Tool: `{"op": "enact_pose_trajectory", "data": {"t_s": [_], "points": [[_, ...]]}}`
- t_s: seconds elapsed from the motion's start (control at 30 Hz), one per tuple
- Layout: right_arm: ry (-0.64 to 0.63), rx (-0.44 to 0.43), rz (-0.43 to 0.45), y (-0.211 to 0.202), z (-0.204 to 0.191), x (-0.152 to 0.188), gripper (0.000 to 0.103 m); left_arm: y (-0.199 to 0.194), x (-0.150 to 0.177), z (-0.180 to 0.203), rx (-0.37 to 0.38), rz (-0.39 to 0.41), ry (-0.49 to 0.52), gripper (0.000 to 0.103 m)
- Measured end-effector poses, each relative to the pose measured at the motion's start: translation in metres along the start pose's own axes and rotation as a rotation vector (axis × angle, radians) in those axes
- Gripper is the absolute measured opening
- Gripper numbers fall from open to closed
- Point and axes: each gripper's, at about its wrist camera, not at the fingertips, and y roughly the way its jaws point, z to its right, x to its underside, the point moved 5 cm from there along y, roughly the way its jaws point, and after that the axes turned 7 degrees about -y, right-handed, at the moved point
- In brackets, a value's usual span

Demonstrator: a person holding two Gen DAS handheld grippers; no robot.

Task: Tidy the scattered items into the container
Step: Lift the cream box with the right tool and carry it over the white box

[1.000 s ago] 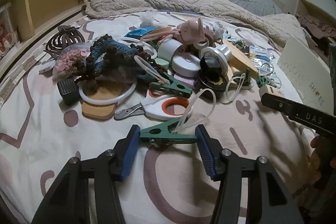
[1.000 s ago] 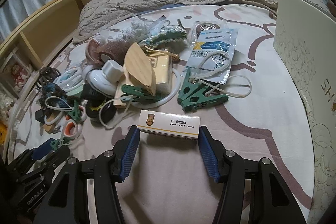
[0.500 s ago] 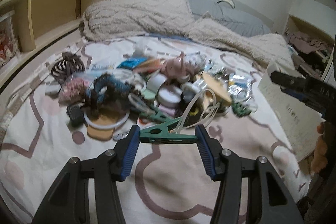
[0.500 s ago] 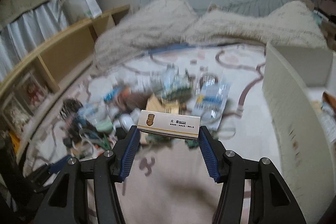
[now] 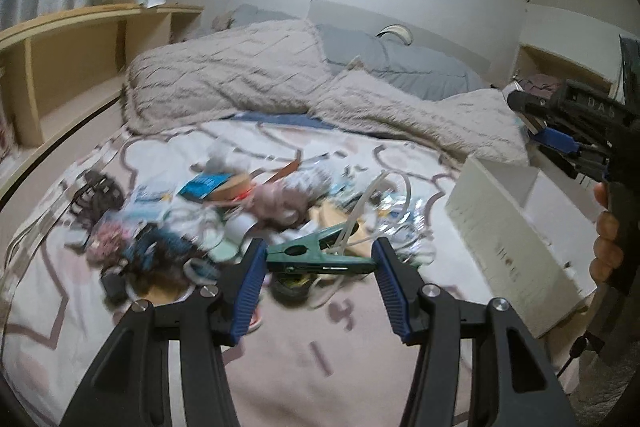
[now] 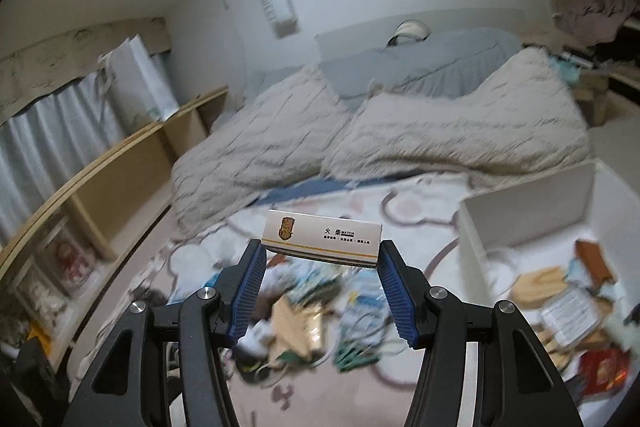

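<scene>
Green plastic marks the clothespin [image 5: 318, 255] clenched lengthwise between the blue pads of the left claw [image 5: 319, 263], low in the centre of the left wrist view, with pale tubing [image 5: 362, 201] trailing off it toward the blurred pile of scattered items [image 5: 224, 223] on the bed [image 5: 280, 347]. Gripping it end to end keeps it level and stops it from springing open. The right claw [image 6: 320, 263] grasps a white matchbox [image 6: 322, 235] by its short ends, gold emblem and printed label facing up, so the flat box cannot twist. At the right of that view sits the white box [image 6: 528, 215], open-topped and already holding several things. Both loads look bound for it, judging by the task.
</scene>
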Motion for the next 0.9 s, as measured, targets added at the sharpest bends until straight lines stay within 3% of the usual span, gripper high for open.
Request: {"op": "enact_pose_trajectory", "data": {"t_s": [0.2,0.4,0.57,0.9], "points": [[0.008,0.127,0.044,-0.027,0.050,-0.013,0.058,0.006,-0.017,0.047,0.094,0.003,0.032,0.054],[0.104,0.245,0.031,-0.046,0.123,-0.010,0.058,0.011,-0.028,0.104,0.183,0.006,0.091,0.054],[0.213,0.310,-0.002,-0.053,0.175,0.000,0.058,0.015,-0.030,0.148,0.246,-0.019,0.145,0.054],[0.321,0.440,-0.137,-0.044,0.238,0.031,0.058,0.028,-0.032,0.228,0.343,-0.046,0.223,0.054]]}}
